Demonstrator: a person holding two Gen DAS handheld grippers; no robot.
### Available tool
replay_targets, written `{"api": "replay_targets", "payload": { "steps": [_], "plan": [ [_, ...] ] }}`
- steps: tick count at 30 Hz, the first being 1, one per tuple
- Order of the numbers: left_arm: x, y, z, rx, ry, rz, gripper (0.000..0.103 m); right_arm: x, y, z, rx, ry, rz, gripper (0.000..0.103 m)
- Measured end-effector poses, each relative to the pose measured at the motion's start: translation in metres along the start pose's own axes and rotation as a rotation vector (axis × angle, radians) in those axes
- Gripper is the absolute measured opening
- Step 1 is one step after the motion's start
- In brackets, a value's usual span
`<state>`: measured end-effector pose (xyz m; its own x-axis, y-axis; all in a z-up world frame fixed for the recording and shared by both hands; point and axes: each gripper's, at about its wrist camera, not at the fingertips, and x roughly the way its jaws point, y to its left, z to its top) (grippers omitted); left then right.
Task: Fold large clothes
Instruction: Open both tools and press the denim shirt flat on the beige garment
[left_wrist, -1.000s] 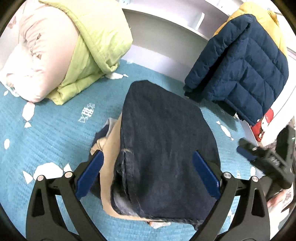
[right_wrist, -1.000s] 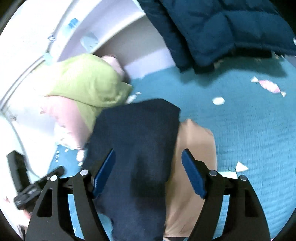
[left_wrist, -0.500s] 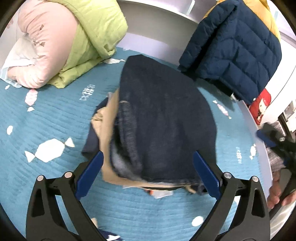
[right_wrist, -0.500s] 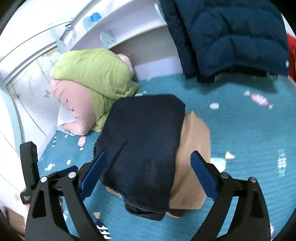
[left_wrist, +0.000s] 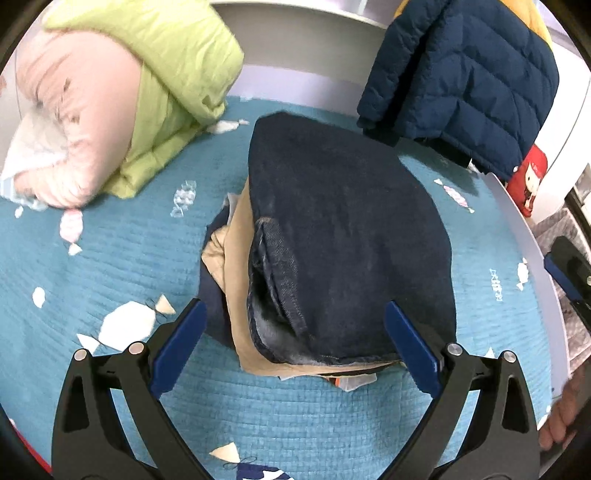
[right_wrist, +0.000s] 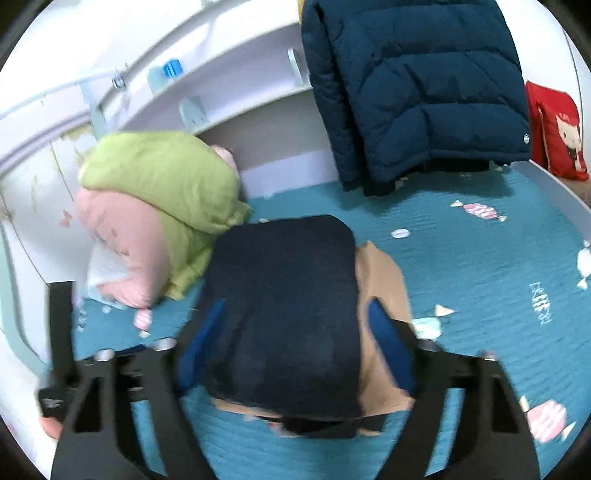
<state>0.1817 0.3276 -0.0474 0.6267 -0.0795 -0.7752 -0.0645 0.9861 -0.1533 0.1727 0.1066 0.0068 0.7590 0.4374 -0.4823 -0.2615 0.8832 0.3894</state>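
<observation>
A folded pair of dark denim jeans (left_wrist: 347, 229) (right_wrist: 284, 295) lies on top of a folded tan garment (left_wrist: 236, 266) (right_wrist: 384, 288), stacked on the teal bed quilt (left_wrist: 110, 266). My left gripper (left_wrist: 295, 332) hovers over the near end of the stack, open wide, with its blue pads (left_wrist: 181, 332) clear of the cloth. My right gripper (right_wrist: 295, 332) hangs over the stack from the other side. Its jaws are closing, and the jeans show between the pads (right_wrist: 388, 332) without being pinched. At the picture edges, each view catches the other gripper (left_wrist: 569, 273) (right_wrist: 59, 332).
A navy and yellow puffer jacket (left_wrist: 461, 81) (right_wrist: 413, 85) leans at the back right. A rolled green and pink duvet (left_wrist: 147, 92) (right_wrist: 159, 206) lies at the back left against a white shelf unit (right_wrist: 229, 85). A red cushion (right_wrist: 557, 133) sits past the bed's white edge.
Both grippers have drawn back from the stack, so more quilt shows in front of it. The right gripper's fingers spread wide, then came closer together. The stack has stayed put.
</observation>
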Motion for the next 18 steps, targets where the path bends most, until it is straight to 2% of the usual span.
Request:
{"api": "replay_targets", "payload": {
  "steps": [3,6,9,12,15,18],
  "plan": [
    [-0.005,-0.012,0.005,-0.001,-0.018,0.053,0.097,-0.013,0.002,0.006,-0.017,0.004,0.041,0.067],
    [-0.004,-0.026,0.010,-0.003,-0.002,-0.002,0.097,-0.022,-0.003,0.013,-0.061,0.006,0.053,0.067],
    [-0.002,-0.042,0.011,-0.027,0.000,0.068,0.097,-0.021,-0.014,0.021,-0.104,0.027,0.081,0.067],
    [0.000,-0.060,0.011,-0.064,0.008,0.080,0.097,-0.022,-0.035,0.028,-0.118,0.032,0.137,0.067],
    [0.002,-0.078,0.013,-0.102,0.005,0.181,0.097,-0.028,-0.061,0.035,-0.113,0.051,0.222,0.067],
    [0.002,-0.087,0.015,-0.125,-0.007,0.229,0.097,-0.032,-0.077,0.043,-0.136,0.064,0.242,0.067]
  ]
}}
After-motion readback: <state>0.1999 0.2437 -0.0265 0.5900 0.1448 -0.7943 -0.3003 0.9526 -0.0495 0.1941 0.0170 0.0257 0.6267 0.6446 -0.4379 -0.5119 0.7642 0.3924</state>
